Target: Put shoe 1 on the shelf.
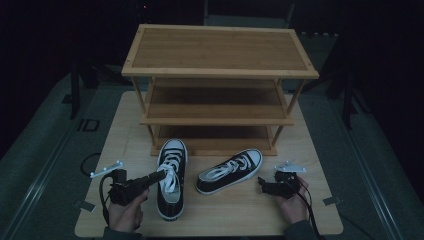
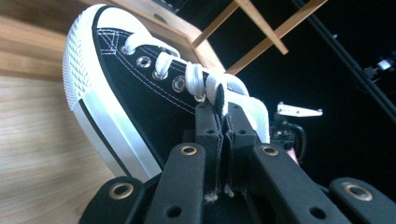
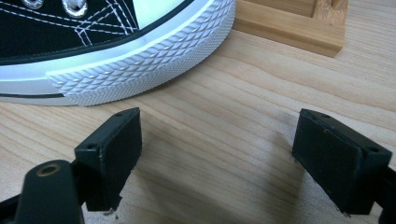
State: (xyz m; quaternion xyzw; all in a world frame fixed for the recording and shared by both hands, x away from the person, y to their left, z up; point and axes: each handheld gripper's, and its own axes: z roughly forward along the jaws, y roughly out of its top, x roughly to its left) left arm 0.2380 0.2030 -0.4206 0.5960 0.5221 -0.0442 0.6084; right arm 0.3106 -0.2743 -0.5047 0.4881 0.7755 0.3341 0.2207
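Note:
Two black canvas sneakers with white soles and laces lie on the table in front of a shoe rack. The left sneaker (image 1: pixel 170 197) (image 2: pixel 121 88) points its toe at the rack. My left gripper (image 1: pixel 161 175) (image 2: pixel 223 114) is shut on the upper edge of that shoe by its laces. The right sneaker (image 1: pixel 230 170) (image 3: pixel 116 56) lies at a slant, toe to the upper right. My right gripper (image 1: pixel 261 184) (image 3: pixel 224 149) stands open just above the table, beside that toe, with nothing between its fingers.
A three-tier wooden shoe rack (image 1: pixel 220 50) stands at the back of the light wooden table (image 1: pixel 225 215), its shelves bare. Its base rail (image 3: pixel 289 28) lies just beyond the right sneaker's toe. Dark floor surrounds the table.

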